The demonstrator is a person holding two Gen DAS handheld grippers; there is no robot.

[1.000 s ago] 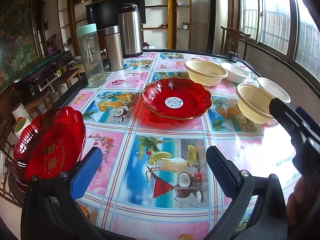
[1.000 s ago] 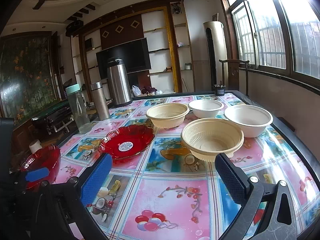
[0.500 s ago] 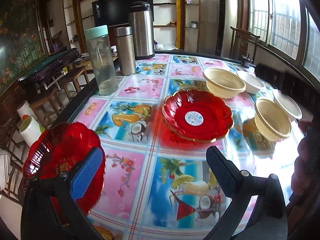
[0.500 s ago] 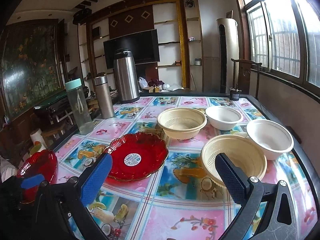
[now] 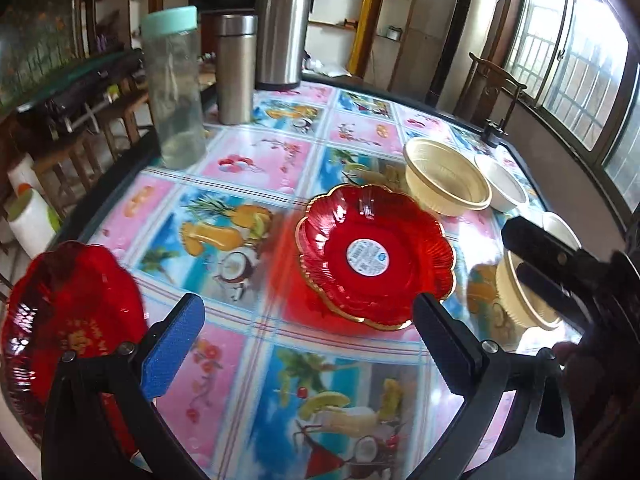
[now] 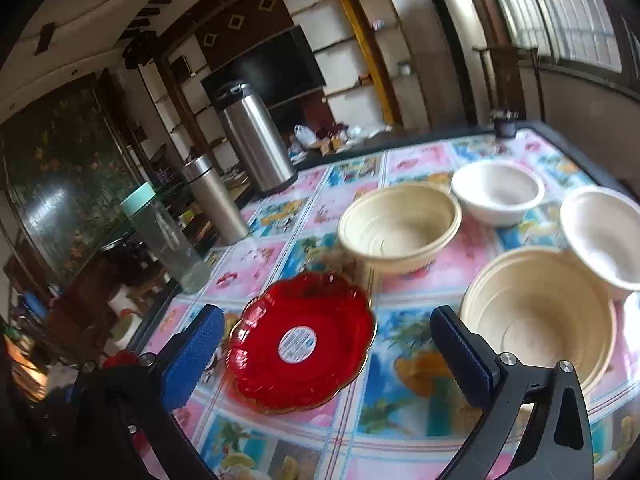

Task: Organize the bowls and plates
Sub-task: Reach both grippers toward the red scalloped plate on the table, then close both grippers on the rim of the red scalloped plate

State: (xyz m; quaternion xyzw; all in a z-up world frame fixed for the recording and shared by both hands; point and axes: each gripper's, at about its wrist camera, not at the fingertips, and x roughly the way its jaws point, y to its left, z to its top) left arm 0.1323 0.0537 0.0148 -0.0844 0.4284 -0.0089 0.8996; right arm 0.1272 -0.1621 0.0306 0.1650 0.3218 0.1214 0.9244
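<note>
Both claws hang spread and empty over the table point(image 5: 256, 152). The left claw point(image 5: 308, 344) sits between a red plate point(image 5: 68, 320) at the near-left edge and a second red plate point(image 5: 374, 254) mid-table. The right claw point(image 6: 326, 354) faces that second plate beside four bowls point(image 6: 400, 224).

The red plate point(image 5: 72, 312) just left of the left tool point(image 5: 308, 336) is partly covered by its blue-padded finger, and its gold lettering is too blurred to read. In the left wrist view, the right tool point(image 5: 560, 276) crosses the near cream bowl point(image 5: 516, 296), hiding much of it. Right of the right tool point(image 6: 328, 344), a white bowl point(image 6: 604, 232) is cut off by the picture's edge. The round label point(image 6: 297, 344) between its fingers is illegible.
</note>
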